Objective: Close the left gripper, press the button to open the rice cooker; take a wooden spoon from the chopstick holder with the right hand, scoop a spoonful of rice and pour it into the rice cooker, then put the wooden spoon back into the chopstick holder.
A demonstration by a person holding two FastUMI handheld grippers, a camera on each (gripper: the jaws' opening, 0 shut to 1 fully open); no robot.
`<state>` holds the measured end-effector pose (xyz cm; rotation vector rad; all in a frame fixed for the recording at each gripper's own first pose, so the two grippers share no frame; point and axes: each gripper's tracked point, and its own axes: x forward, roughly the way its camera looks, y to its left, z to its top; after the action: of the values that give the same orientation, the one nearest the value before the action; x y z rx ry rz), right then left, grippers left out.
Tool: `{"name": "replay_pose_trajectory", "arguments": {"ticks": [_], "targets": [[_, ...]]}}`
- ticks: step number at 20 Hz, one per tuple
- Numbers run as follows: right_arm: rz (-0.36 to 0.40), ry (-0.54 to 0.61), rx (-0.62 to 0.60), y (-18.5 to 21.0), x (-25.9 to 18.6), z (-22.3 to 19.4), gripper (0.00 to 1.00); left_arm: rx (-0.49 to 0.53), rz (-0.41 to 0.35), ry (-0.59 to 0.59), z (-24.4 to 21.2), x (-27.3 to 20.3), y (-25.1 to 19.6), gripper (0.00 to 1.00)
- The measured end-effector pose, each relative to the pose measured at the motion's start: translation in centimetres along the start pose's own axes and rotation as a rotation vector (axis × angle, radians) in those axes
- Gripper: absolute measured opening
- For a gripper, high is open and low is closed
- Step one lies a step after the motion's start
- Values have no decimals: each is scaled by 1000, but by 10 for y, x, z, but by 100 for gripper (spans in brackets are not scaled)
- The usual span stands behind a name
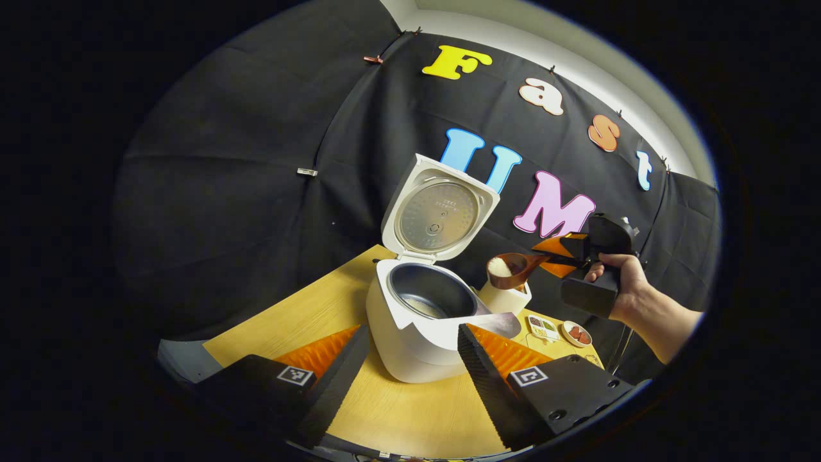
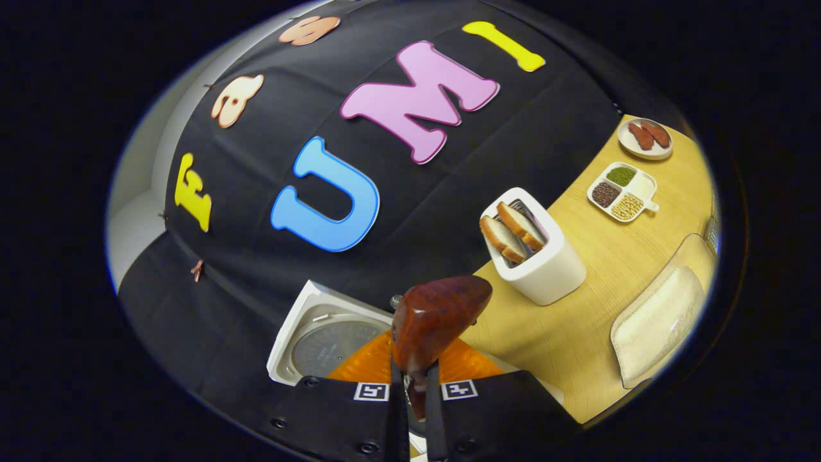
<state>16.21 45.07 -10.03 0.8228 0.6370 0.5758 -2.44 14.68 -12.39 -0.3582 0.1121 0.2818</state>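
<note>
Black cloth walls back my booth, with a pale wood table [image 1: 410, 410] below them. From my left gripper view, going left to right: my left gripper [image 1: 404, 359] is spread wide with nothing between its 2 fingers, low over the table in front of the rice cooker [image 1: 417, 321]. The cooker's lid [image 1: 439, 215] stands raised, its metal liner facing me, and the inner pot [image 1: 431, 298] is exposed. Right of the pot, the wooden spoon [image 1: 510, 268] hangs in the air above the white toaster [image 1: 507, 298], bowl upward and heaped with white rice. Its long axis runs roughly level, bowl toward the cooker, handle running right into my right gripper [image 1: 580, 253], which a hand [image 1: 619, 279] holds. Below it sit a divided dish [image 1: 543, 327] and a small plate [image 1: 577, 333].

My right gripper view adds what the other misses: the spoon [image 2: 436, 317] seen end-on from its dark underside, pinched by the handle between both fingers; 2 bread slices [image 2: 513, 231] standing in the toaster [image 2: 539, 256]; 3 kinds of grain in the dish [image 2: 621, 190]; and a clear tray of rice [image 2: 660, 317] at far right.
</note>
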Motion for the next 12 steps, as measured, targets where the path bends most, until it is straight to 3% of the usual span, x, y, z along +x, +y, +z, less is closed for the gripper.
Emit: {"name": "replay_pose_trajectory", "arguments": {"ticks": [5,12], "targets": [[64,43,-218,13,27,-50,15,22,41,14,3,5,22,96],[166,75,-590,35,30,-95,14,30,68,41,0,10,37,96]]}}
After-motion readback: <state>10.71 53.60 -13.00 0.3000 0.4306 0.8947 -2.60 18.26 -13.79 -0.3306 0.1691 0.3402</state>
